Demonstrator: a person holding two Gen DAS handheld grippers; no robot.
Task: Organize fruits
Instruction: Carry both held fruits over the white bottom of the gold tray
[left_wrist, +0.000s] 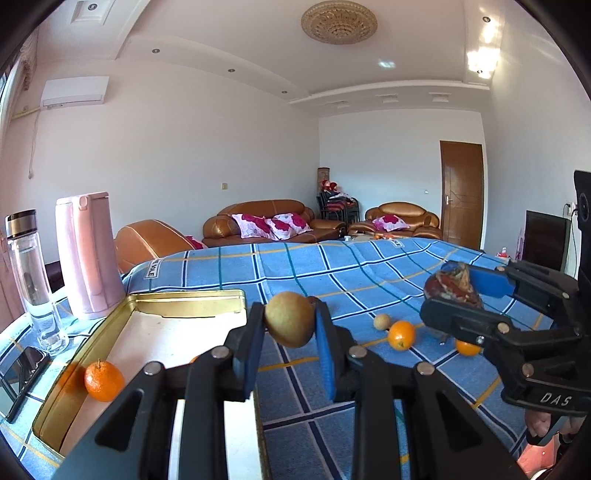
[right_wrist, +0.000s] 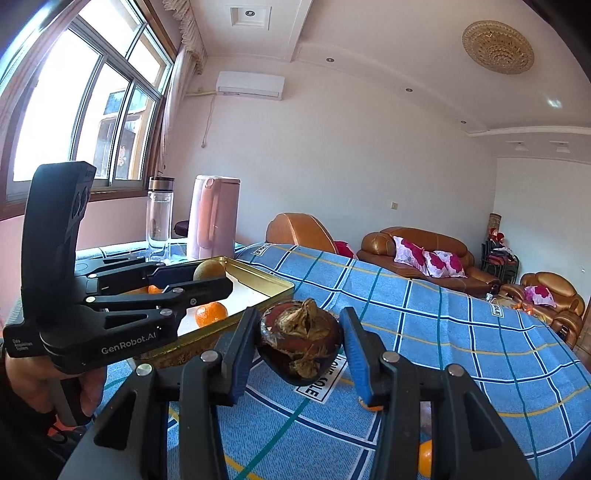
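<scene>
Left wrist view
- Left gripper (left_wrist: 289, 325), black with blue pads, clamped on one round yellow-brown fruit (left_wrist: 289, 323); fruit held off the cloth, at the right edge of the tray.
- Shallow gold-rimmed metal tray (left_wrist: 184, 300) on the blue checked tablecloth (left_wrist: 332, 266). One small orange with a stem (left_wrist: 104, 380) lies in it near the left rim; a sliver of another orange shows behind the gripper finger.
- White cloth label at the far left corner, letters partly readable: "…SOLE".
- Right gripper (left_wrist: 452, 293) enters from the right, body marked "DAS"; clamped on one dark red-brown mottled fruit (left_wrist: 452, 288), above the cloth.
- Loose on the cloth between the grippers: two oranges (left_wrist: 401, 335), the second partly hidden below the right gripper, and one small tan ball-shaped fruit (left_wrist: 381, 321).
- Left edge: one clear glass bottle with steel cap (left_wrist: 31, 273), one pink lidded kettle (left_wrist: 88, 254), one dark phone (left_wrist: 26, 373) lying flat.

Right wrist view
- Right gripper (right_wrist: 299, 345) closed on the red-brown fruit (right_wrist: 299, 341), dried husk on top; held above the cloth, just right of the tray (right_wrist: 258, 275).
- Left gripper (right_wrist: 208, 275) at left, body marked "GenRobot.AI", smaller lettering too small to read; holds the yellow-brown fruit (right_wrist: 208, 269) over the tray.
- One orange (right_wrist: 210, 314) fully seen in the tray, another partly hidden behind the left gripper.
- Cloth label under the fruit reads "LOVE SOLE"; two more labels farther off.
- Two orange pieces peek past the right finger on the cloth (right_wrist: 443, 321).
</scene>
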